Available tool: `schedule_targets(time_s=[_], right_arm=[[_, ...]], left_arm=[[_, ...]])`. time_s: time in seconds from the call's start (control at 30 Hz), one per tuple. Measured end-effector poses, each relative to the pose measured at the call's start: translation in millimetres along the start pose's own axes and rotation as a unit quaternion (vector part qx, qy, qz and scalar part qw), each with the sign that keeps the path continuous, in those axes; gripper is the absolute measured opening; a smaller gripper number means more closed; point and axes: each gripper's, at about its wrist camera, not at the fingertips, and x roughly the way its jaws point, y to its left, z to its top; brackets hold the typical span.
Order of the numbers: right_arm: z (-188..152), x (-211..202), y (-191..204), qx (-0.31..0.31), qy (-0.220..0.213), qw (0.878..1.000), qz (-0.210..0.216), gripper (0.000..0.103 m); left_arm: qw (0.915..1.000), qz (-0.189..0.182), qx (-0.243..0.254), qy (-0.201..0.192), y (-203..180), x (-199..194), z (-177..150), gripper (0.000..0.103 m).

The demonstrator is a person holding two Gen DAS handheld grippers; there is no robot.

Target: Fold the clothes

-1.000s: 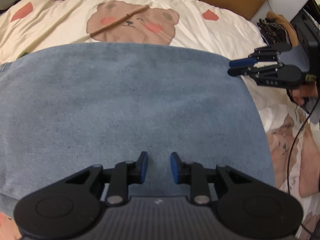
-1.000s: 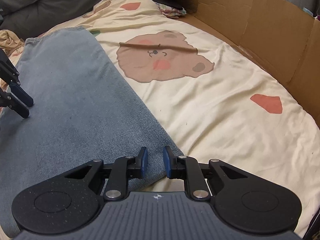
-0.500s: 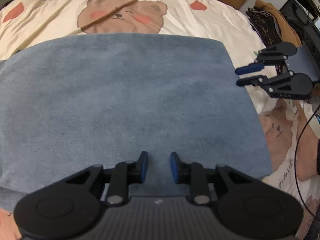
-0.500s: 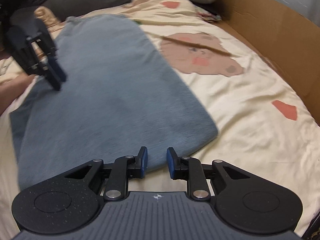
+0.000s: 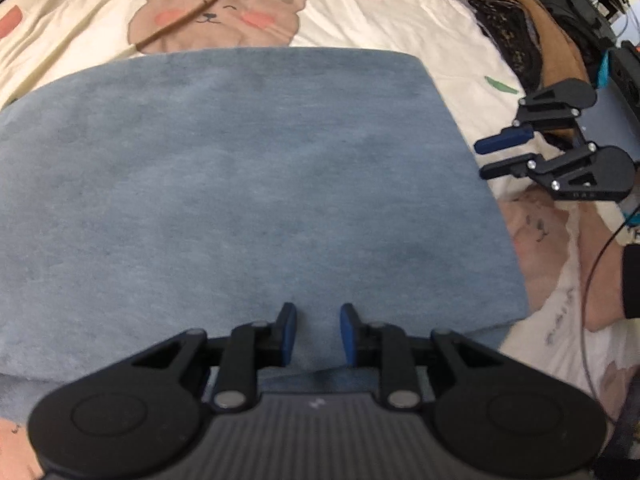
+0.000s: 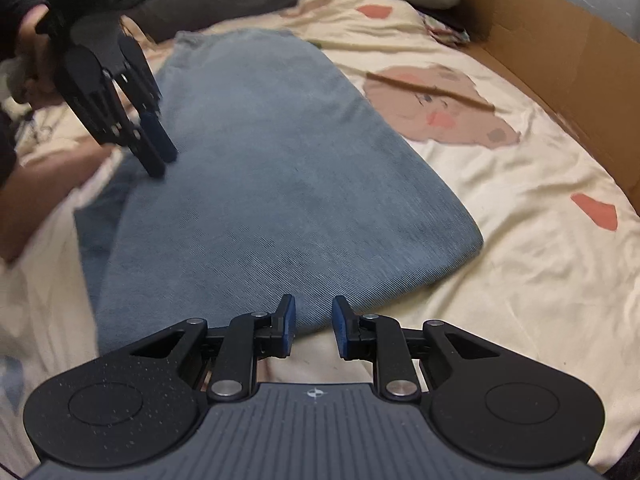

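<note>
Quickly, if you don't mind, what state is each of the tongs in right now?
Left tongs: slightly open, empty, over the blue garment.
Right tongs: slightly open, empty, at the garment's edge.

One garment, two grippers

One folded blue denim piece [image 5: 248, 184]; one thin wooden stick [image 5: 188, 14] at twelve o'clock of it; left gripper [image 5: 318, 334] and right gripper [image 6: 313, 328].

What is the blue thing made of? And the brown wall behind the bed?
The blue garment looks like denim: faded matte blue with fine diagonal weave lines, though the blur leaves that open. The brown wall looks like cardboard: flat, dull, with a raw cut edge and a crease.
</note>
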Motion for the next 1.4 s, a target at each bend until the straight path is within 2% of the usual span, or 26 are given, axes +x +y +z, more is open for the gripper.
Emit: schedule_targets(time_s=[0.17, 0.3, 0.43, 0.7, 0.77, 0.93, 1.07, 1.17, 1.23, 1.33, 1.4], right_arm=[[0.2, 9.8, 12.7, -0.014, 0.011, 0.999, 0.032, 0.023], [-4.1, 17.5, 20.5, -0.009, 0.029, 0.998, 0.057, 0.023], [-0.5, 15.8, 30.8, -0.01, 0.035, 0.996, 0.075, 0.023], [1.7, 21.6, 60.8, -0.042, 0.044, 0.988, 0.14, 0.023], [-2.8, 25.9, 65.2, -0.05, 0.055, 0.988, 0.138, 0.024], [-5.2, 26.1, 65.5, -0.067, 0.064, 0.987, 0.13, 0.025], [-2.1, 18.5, 46.3, -0.016, 0.065, 0.99, 0.126, 0.024], [-4.4, 11.1, 21.5, 0.062, 0.063, 0.99, 0.108, 0.025], [-8.5, 7.4, 3.7, 0.116, 0.056, 0.987, 0.096, 0.026], [-18.6, 5.2, -15.3, 0.179, 0.053, 0.979, 0.078, 0.025], [-23.6, 4.1, -23.8, 0.214, 0.047, 0.972, 0.08, 0.025]], left_arm=[[0.9993, -0.024, 0.021, 0.017, -6.6, 7.4, -3.7, 0.022], [0.9978, -0.038, 0.022, 0.049, -5.0, 14.4, -2.4, 0.015], [0.9961, -0.047, 0.029, 0.069, -3.9, 15.6, 1.8, 0.013], [0.9897, -0.103, 0.031, 0.094, -3.8, 11.2, 5.6, 0.013], [0.9884, -0.099, 0.04, 0.109, -4.7, 20.5, 1.5, 0.013], [0.9868, -0.085, 0.078, 0.114, -8.4, 29.6, -5.2, 0.015], [0.9827, -0.089, 0.112, 0.118, -12.3, 25.9, -6.6, 0.017], [0.9808, -0.096, 0.116, 0.124, -10.9, 20.7, -5.8, 0.019], [0.9794, -0.102, 0.12, 0.127, -10.6, 15.5, -4.7, 0.021], [0.981, -0.116, 0.117, 0.102, -7.5, -1.4, 0.8, 0.018], [0.9822, -0.124, 0.111, 0.088, -2.1, -13.8, 5.4, 0.019]])
